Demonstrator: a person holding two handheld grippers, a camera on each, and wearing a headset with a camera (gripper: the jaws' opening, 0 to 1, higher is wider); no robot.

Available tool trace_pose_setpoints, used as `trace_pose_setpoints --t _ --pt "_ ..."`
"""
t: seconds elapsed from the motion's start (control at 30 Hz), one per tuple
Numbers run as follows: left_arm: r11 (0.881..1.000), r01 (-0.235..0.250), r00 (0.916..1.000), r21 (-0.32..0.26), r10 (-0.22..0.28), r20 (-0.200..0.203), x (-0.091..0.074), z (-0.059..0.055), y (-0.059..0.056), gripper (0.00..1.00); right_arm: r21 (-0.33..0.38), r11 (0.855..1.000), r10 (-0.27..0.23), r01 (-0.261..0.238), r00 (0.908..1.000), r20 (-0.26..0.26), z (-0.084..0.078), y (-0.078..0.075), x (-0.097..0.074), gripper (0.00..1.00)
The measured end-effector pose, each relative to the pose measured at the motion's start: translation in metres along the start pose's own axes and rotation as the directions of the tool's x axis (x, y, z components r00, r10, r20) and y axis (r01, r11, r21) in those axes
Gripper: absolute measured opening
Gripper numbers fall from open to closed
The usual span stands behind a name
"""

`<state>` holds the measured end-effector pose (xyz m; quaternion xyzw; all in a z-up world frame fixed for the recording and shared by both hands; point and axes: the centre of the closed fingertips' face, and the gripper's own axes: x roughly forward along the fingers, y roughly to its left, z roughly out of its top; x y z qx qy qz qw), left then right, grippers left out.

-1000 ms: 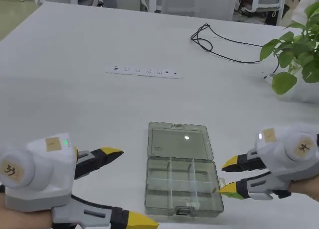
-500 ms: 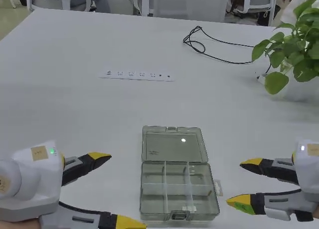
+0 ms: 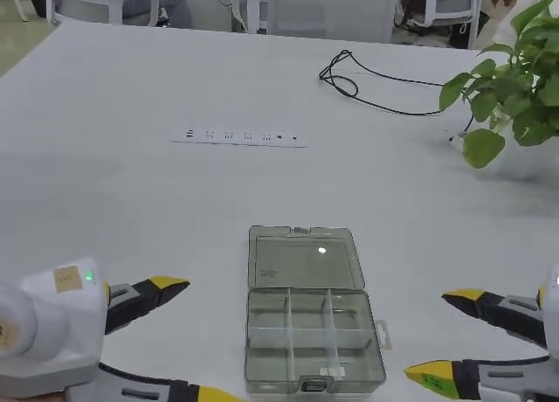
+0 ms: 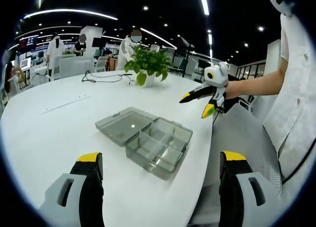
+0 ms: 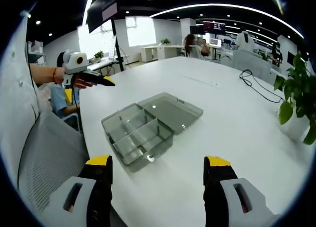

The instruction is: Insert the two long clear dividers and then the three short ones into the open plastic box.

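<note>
Near the front edge of the white table (image 3: 131, 201), the open plastic box (image 3: 313, 336) lay flat with its lid (image 3: 303, 258) folded back away from me. The left gripper (image 3: 199, 338) hovered to the left of the box and the right gripper (image 3: 437, 332) to the right, both well apart from it, each with its jaws spread wide and nothing between them. Inside the tray, clear dividers (image 3: 327, 328) seemed to stand already and to cut it into compartments, though I could not count them with certainty because the plastic was transparent. I judged that the insertion was nearly or fully done, so the step in hand was a check of the seating. To do it well, I would bring one gripper down from above and press each divider gently into its slots. The other gripper should steady a wall of the box, because such a light box could slide easily on the smooth table.
</note>
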<state>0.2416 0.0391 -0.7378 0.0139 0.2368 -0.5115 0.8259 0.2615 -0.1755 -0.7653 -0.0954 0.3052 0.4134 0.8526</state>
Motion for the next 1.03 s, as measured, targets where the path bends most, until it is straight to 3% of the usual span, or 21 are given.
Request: trace_pose_setpoints --t 0.33,1.03 --pt "1.0 -0.002 1.0 -0.008 0.002 -0.006 0.0 -0.005 0.005 1.0 0.009 1.0 0.001 -0.001 1.0 0.001 -0.002 0.001 0.001 0.78" --pt "1.0 0.024 0.9996 -0.016 -0.025 -0.014 0.001 -0.01 -0.002 1.0 0.004 1.0 0.021 -0.021 0.9998 -0.008 -0.004 0.008 0.002 0.83"
